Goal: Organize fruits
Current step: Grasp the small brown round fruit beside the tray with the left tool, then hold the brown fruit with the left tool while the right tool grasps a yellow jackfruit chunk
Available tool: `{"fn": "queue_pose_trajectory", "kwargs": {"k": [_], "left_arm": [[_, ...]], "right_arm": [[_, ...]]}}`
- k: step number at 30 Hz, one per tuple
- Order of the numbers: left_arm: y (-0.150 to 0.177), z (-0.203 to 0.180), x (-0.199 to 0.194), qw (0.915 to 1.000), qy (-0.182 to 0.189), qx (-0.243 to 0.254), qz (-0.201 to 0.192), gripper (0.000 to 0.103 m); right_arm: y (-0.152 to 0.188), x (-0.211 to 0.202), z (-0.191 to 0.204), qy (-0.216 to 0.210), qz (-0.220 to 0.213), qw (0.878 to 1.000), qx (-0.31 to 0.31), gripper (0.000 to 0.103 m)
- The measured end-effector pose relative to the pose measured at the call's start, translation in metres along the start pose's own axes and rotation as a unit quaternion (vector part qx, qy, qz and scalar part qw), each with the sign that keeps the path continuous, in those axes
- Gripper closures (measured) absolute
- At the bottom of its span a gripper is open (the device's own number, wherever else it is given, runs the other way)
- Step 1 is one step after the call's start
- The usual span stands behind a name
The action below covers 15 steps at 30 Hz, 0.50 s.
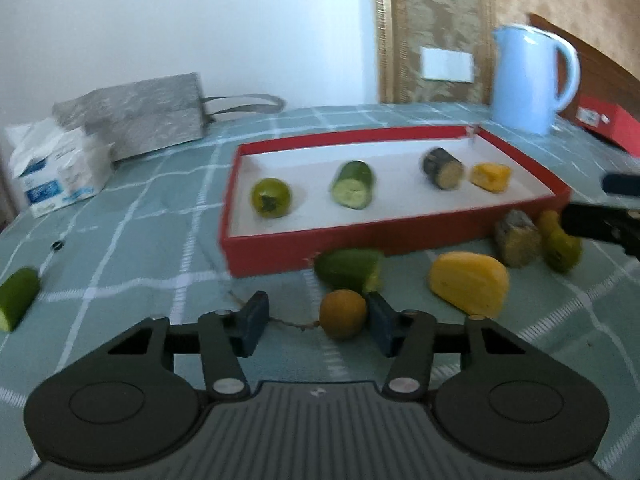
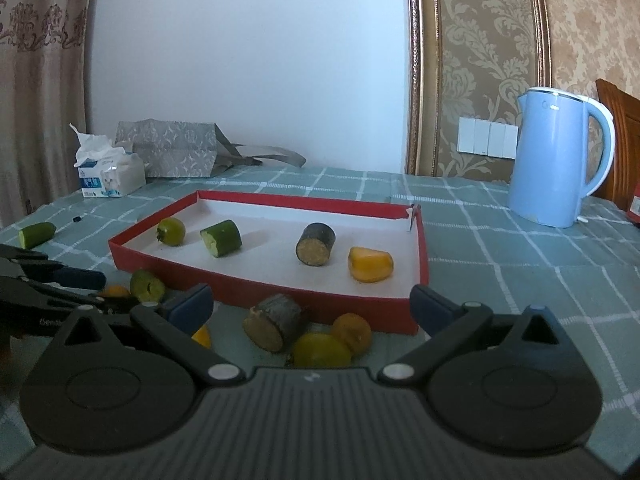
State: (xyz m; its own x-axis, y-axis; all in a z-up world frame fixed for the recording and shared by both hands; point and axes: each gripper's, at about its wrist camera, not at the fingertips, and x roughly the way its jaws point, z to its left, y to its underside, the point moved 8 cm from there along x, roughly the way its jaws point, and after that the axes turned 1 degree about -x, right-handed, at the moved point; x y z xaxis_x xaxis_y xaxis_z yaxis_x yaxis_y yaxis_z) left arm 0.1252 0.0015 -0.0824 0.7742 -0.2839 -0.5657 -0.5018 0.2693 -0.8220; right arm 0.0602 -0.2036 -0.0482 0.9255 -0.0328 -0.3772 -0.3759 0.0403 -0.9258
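A red tray (image 1: 400, 236) (image 2: 256, 294) with a white floor holds a green round fruit (image 1: 270, 197) (image 2: 171, 231), a cucumber piece (image 1: 353, 184) (image 2: 221, 237), a dark cut cylinder (image 1: 442, 168) (image 2: 315, 244) and a yellow piece (image 1: 490, 176) (image 2: 370, 265). In front of the tray lie loose pieces. My left gripper (image 1: 318, 318) is open, with a small orange fruit (image 1: 343, 314) against its right finger. My right gripper (image 2: 310, 306) is open above a brown cylinder (image 2: 274, 322), a yellow-green fruit (image 2: 320, 350) and an orange fruit (image 2: 352, 332).
A blue kettle (image 2: 558, 160) stands at the back right. A tissue pack (image 2: 110, 172) and a grey bag (image 2: 172, 148) sit at the back left. A cucumber piece (image 1: 16, 296) (image 2: 37, 234) lies far left. A yellow wedge (image 1: 468, 284) and a green piece (image 1: 348, 269) lie before the tray.
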Motion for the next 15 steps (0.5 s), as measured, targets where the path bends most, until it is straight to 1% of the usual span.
{"fn": "queue_pose_trajectory", "kwargs": {"k": [3, 5, 7, 10, 15], "left_arm": [[-0.0003, -0.0026, 0.0005, 0.9999, 0.009, 0.005, -0.001, 0.061], [0.0003, -0.0034, 0.0000, 0.9999, 0.011, 0.005, -0.001, 0.062], [0.0011, -0.0054, -0.0013, 0.9998, 0.019, 0.005, -0.001, 0.073], [0.0022, -0.0108, -0.0037, 0.9997, 0.019, 0.016, -0.003, 0.078], [0.0038, -0.0088, -0.0058, 0.9997, 0.021, 0.009, -0.003, 0.078]], "right_arm": [[0.0001, 0.0001, -0.0002, 0.001, 0.001, 1.000, -0.001, 0.000], [0.0007, 0.0010, -0.0001, 0.002, 0.004, 1.000, -0.002, 0.000], [0.0017, 0.0021, -0.0002, 0.004, 0.007, 1.000, -0.003, 0.000], [0.0015, 0.0024, -0.0016, 0.008, 0.005, 1.000, -0.003, 0.000], [0.0020, 0.0043, -0.0040, 0.007, 0.010, 1.000, 0.004, 0.000]]}}
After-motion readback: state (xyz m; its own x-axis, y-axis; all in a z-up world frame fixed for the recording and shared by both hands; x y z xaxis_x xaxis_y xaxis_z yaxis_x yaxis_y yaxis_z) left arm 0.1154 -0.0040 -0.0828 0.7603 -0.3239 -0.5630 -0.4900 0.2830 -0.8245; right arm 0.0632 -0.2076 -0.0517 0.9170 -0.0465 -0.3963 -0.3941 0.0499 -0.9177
